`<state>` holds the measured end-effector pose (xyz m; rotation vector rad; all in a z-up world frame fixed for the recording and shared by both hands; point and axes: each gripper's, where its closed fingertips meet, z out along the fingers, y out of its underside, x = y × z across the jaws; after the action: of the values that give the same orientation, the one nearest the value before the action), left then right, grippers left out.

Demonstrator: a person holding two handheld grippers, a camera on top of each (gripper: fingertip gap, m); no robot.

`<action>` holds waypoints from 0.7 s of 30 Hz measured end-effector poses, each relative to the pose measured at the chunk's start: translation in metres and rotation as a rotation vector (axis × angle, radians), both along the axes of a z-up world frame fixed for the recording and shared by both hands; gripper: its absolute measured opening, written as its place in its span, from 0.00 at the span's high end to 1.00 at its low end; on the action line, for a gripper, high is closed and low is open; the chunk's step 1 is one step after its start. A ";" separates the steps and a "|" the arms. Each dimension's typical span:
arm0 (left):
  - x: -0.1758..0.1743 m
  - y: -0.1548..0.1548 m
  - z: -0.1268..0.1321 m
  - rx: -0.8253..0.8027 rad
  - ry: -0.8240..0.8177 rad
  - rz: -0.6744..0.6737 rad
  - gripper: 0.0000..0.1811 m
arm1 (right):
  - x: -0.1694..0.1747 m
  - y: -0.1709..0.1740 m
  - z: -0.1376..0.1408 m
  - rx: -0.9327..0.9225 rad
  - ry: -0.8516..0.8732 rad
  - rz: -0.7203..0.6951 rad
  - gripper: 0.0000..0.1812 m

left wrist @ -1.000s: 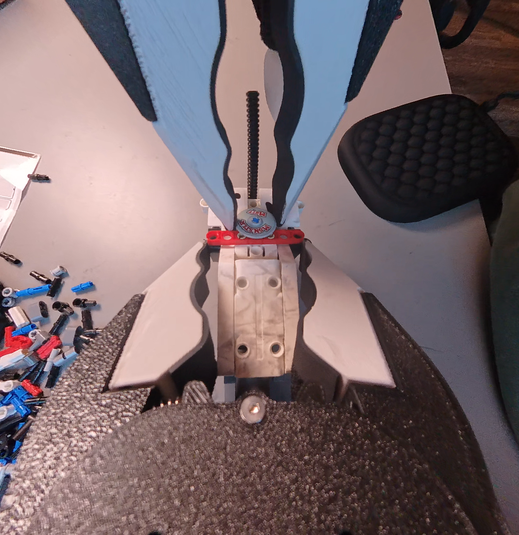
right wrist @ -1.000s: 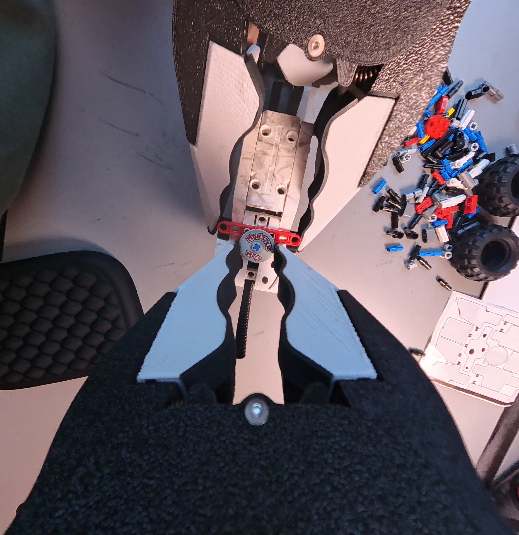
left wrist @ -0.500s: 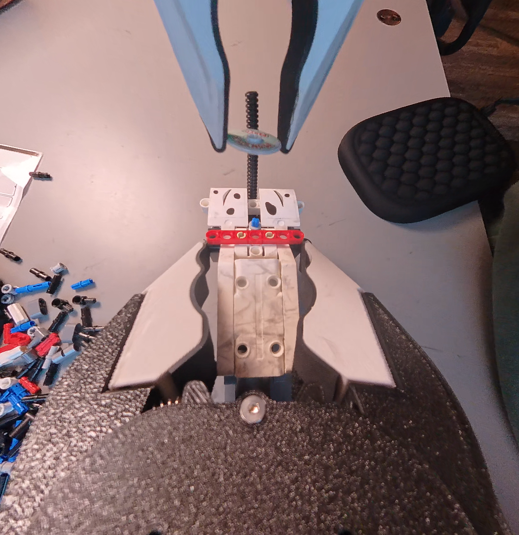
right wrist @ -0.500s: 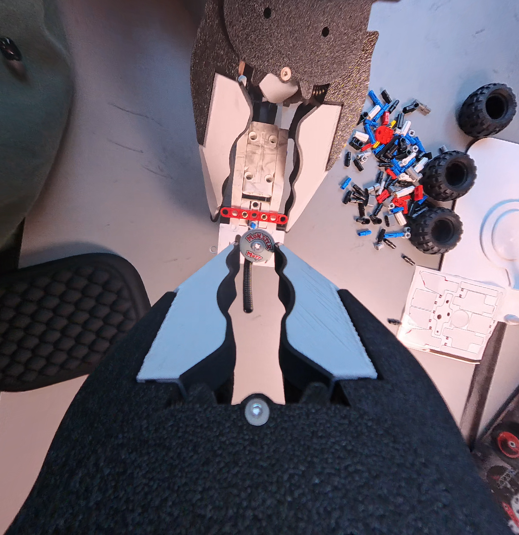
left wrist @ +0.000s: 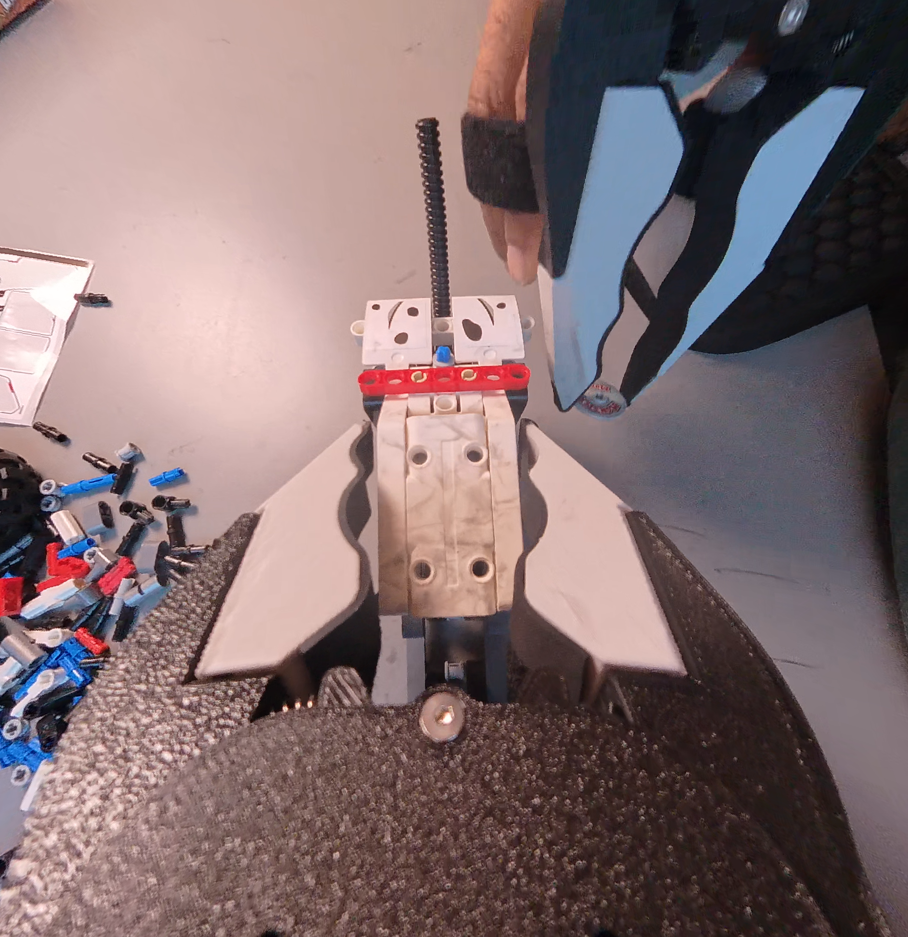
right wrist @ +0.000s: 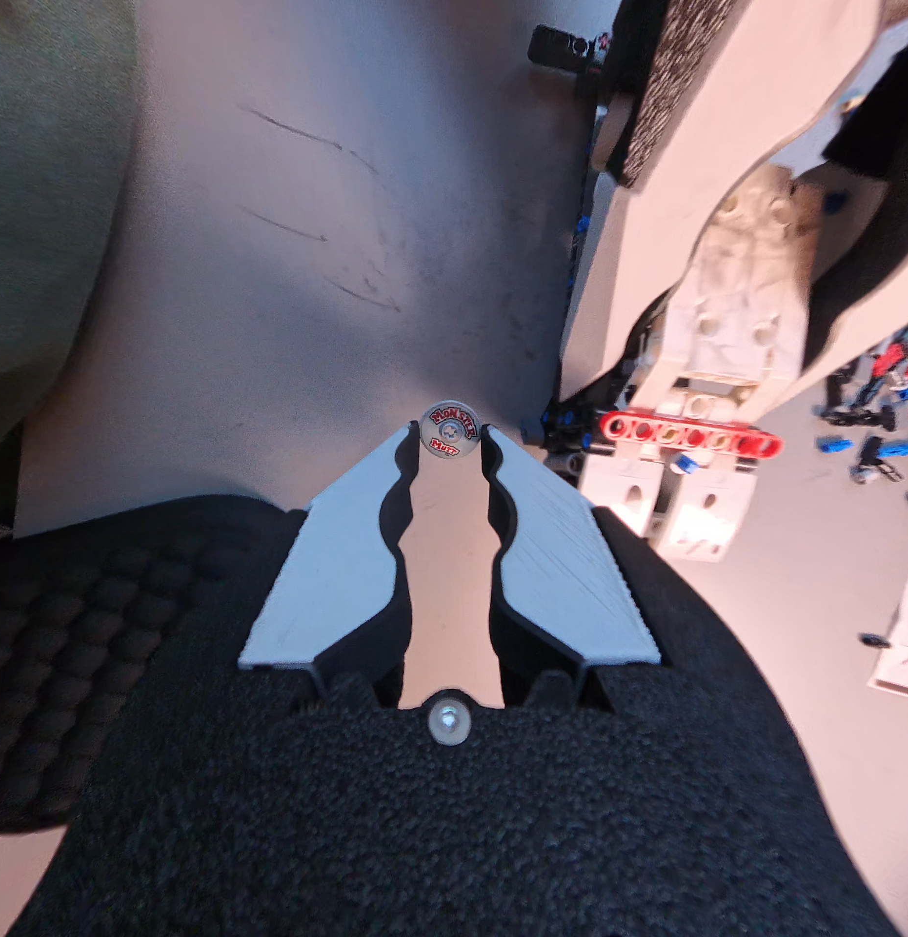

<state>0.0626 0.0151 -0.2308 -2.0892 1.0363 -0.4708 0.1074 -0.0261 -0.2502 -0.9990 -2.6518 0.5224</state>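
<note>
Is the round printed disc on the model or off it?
Off: the right gripper pinches the disc, clear of the model.

I work at a smooth grey table point(left wrist: 239, 177), faintly scuffed with dark scratches point(right wrist: 289, 132). A black dimpled cushion point(right wrist: 61, 634) lies at its right edge. Warm light falls across the tabletop.

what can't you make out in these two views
- Left wrist view: the white toy model's rear end, hidden behind the left gripper body.
- Left wrist view: the tyre, cut by the left edge.
- Right wrist view: the small parts pile, blurred and cut by the right edge.
- Left wrist view: the round disc's far half, covered by the right gripper.
</note>
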 end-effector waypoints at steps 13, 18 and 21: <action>-0.001 0.000 -0.007 -0.007 0.009 0.002 0.68 | -0.018 0.011 0.066 -0.125 0.165 -0.103 0.86; 0.000 0.000 -0.007 -0.012 -0.001 -0.002 0.68 | -0.035 0.053 0.059 0.014 0.121 -0.127 0.88; 0.000 0.000 -0.008 -0.007 0.002 -0.005 0.68 | -0.042 0.054 0.048 -0.016 0.062 -0.114 0.91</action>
<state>0.0625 0.0148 -0.2385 -2.0947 1.0425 -0.4754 0.0656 0.0279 -0.2026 -1.1131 -2.5227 0.5407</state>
